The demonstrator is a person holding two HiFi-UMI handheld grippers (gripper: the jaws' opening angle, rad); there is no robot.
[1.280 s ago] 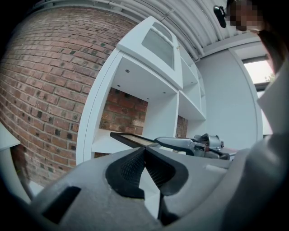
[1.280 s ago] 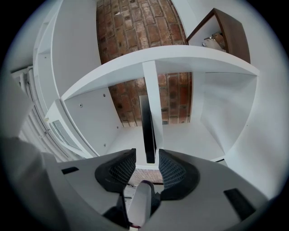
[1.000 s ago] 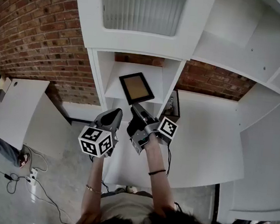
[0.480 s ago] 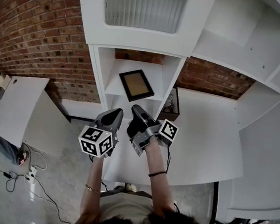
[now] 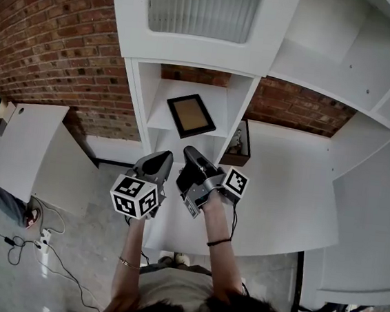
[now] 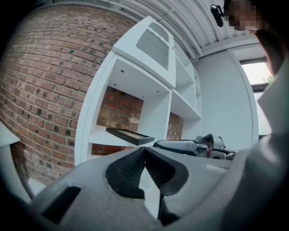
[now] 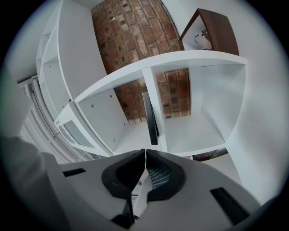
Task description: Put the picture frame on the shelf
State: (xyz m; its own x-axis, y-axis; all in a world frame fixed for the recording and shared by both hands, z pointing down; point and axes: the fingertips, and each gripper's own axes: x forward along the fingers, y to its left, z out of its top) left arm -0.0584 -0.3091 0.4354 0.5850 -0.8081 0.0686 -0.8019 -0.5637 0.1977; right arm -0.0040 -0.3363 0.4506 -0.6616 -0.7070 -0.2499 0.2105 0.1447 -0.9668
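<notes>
Since a second ago the picture frame has left my right tongs and shifted a little deeper onto the shelf board; a second ago the tips of those tongs were at its near corner, and now a clear gap lies between them. It lies flat on the shelf board, turned at an angle to it, dark border around a tan middle, with its near corner close to the board's front edge; from my left gripper view it shows as a thin dark slab resting on that board.

My right tongs have just been closing and now stand together, pads meeting, with nothing between them; they hang just in front of the shelf board, pointing towards it and slightly up. My left tongs are beside them, also in front of the shelf board and a touch to its left; their pads meet at the tips and hold nothing.

A dark wooden box with something small in it stands just right of the shelf board and lower, on the white table; the brick wall runs behind the shelf board and away to its left.
</notes>
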